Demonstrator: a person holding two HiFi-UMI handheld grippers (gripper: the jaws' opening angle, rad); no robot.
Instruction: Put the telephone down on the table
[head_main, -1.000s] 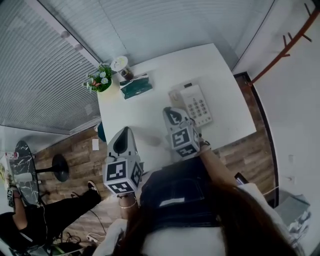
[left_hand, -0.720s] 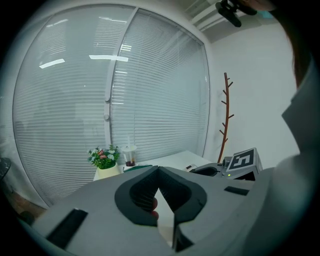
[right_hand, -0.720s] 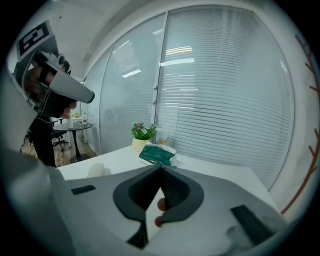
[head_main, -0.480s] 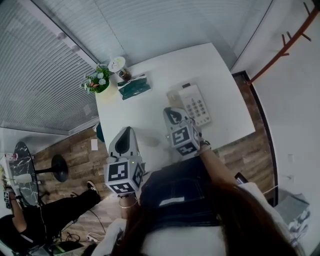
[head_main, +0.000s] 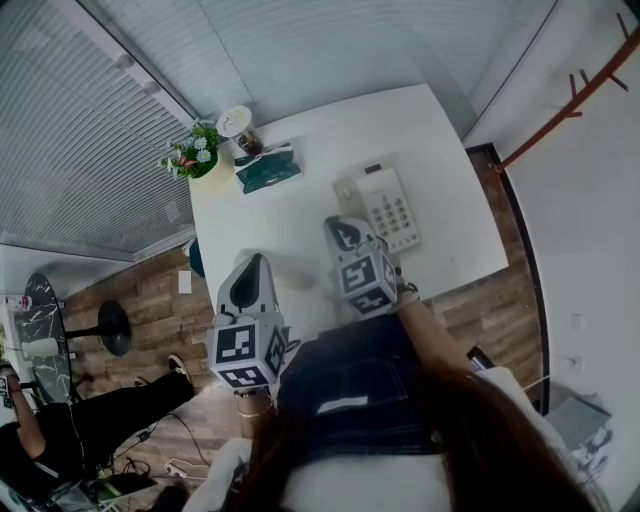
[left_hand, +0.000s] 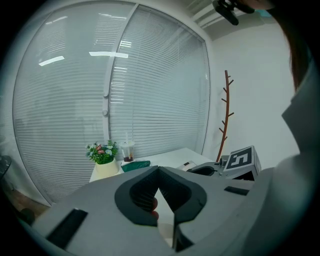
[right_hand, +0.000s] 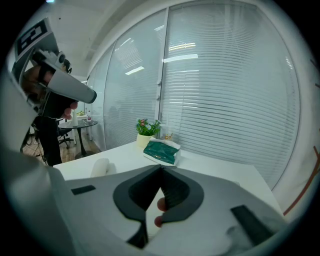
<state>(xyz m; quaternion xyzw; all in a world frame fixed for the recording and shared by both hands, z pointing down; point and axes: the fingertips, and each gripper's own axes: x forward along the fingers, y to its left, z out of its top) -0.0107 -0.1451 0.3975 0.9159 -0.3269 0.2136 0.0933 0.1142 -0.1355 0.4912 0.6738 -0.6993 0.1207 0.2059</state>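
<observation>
A beige telephone (head_main: 388, 208) with a keypad lies on the white table (head_main: 300, 215), its handset (head_main: 349, 192) resting along its left side. My right gripper (head_main: 339, 221) hovers just in front of the phone's near left corner, shut, with nothing between its jaws (right_hand: 161, 168). My left gripper (head_main: 253, 260) is held at the table's front left edge, well left of the phone, also shut and empty (left_hand: 158, 169). In the left gripper view the right gripper's marker cube (left_hand: 241, 160) shows at the right.
A flower pot (head_main: 200, 160), a cup (head_main: 238, 125) and a green tissue pack (head_main: 267, 170) stand at the table's far left. A white roll (right_hand: 100, 167) lies near the front edge. A brown coat stand (head_main: 590, 80) is on the right, a seated person (head_main: 90, 425) lower left.
Both grippers stay where they were, shut. Only the head view drifts slightly and the person at lower left shifts.
</observation>
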